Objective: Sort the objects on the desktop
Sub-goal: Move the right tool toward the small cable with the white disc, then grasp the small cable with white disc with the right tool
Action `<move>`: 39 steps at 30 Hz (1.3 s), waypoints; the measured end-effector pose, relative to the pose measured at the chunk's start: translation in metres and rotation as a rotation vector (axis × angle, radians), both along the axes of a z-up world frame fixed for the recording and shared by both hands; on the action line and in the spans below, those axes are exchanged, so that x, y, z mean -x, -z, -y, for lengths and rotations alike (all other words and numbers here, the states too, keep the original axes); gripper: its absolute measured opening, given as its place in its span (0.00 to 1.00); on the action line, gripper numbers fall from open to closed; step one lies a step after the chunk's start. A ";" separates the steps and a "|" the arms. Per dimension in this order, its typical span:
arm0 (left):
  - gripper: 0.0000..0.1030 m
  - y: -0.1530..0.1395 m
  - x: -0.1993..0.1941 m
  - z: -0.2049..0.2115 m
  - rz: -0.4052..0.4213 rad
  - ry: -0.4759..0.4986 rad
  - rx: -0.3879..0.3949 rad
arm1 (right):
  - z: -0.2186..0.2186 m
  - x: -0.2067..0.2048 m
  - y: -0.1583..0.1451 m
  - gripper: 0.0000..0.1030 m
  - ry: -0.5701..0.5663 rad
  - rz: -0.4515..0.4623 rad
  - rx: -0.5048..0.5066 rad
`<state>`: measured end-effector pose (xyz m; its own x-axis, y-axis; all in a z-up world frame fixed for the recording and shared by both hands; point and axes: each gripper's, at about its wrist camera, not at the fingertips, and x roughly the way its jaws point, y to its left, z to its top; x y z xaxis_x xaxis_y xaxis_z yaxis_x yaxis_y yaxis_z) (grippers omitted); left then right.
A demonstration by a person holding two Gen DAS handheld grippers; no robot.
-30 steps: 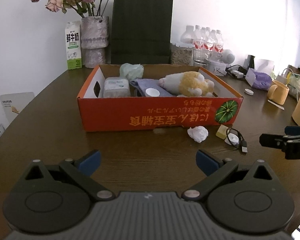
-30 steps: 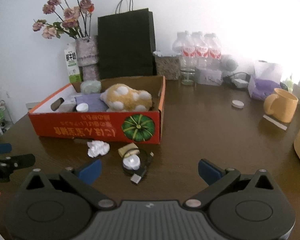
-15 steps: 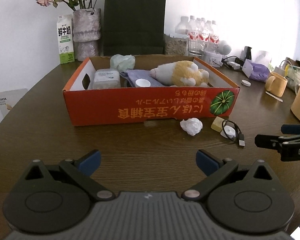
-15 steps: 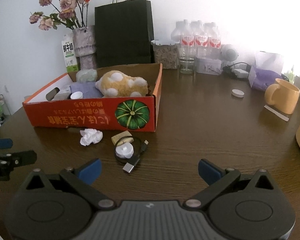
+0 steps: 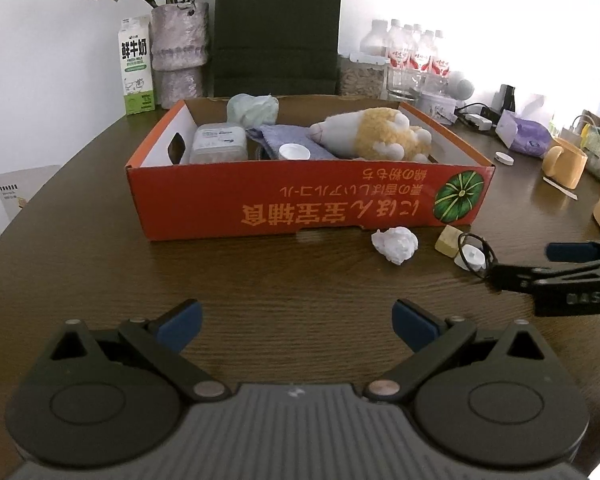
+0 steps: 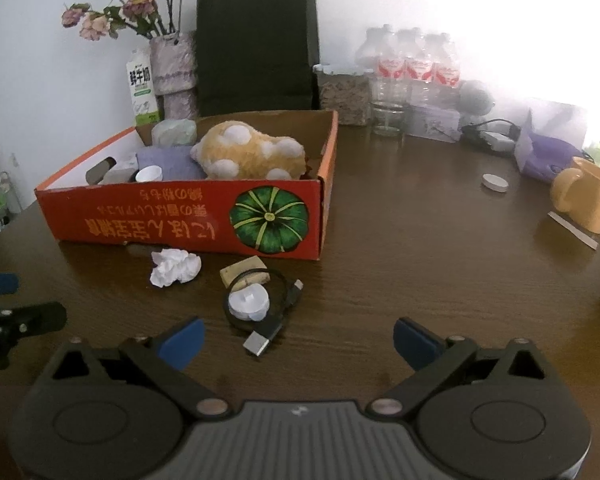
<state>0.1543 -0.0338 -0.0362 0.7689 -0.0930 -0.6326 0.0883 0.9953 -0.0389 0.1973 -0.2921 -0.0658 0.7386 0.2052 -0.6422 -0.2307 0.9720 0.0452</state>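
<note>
- Right gripper [image 6: 296, 342]: jaws wide, nothing between them; they have just been closing a little, with only bare surface [image 6: 400, 272] in the gap. It points down at the loose clutter in front of the box [image 6: 180, 224].
- Left gripper [image 5: 296, 322]: jaws wide, empty — hovering over bare wood short of the box, well apart from anything.
- Nearest the right jaws: a coiled cable [image 6: 276, 308] with its plug [image 6: 257, 343] toward the gripper, ringed around a small white puck [image 6: 249, 301]. Puck sits inside the loop, touching it as far as I can tell.
- Just behind the cable: a tan block [image 6: 244, 271], touching or nearly touching the loop. To its left, a paper wad [image 6: 175, 267], apart from both.
- Box already holds a plush toy [image 6: 252, 152], a folded cloth [image 6: 168, 162], a white cap [image 6: 149, 174] and more — so sorting looks partly done, these few bits left.
- Step in hand, my reading: right gripper on approach to the cable-and-puck cluster; no contact yet.
- Next move calls for: shifting left and forward so the jaws straddle the puck or loop, lowering to the surface, then closing. Cable is floppy — a grip on the loop alone may leave the puck behind.
- Farther right: mug [image 6: 584, 200], small disc [image 6: 495, 182]; not in play now.
</note>
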 end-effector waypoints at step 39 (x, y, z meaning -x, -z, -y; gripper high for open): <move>1.00 -0.001 -0.024 0.029 -0.007 0.069 0.000 | 0.000 -0.003 -0.001 0.16 -0.089 0.040 -0.034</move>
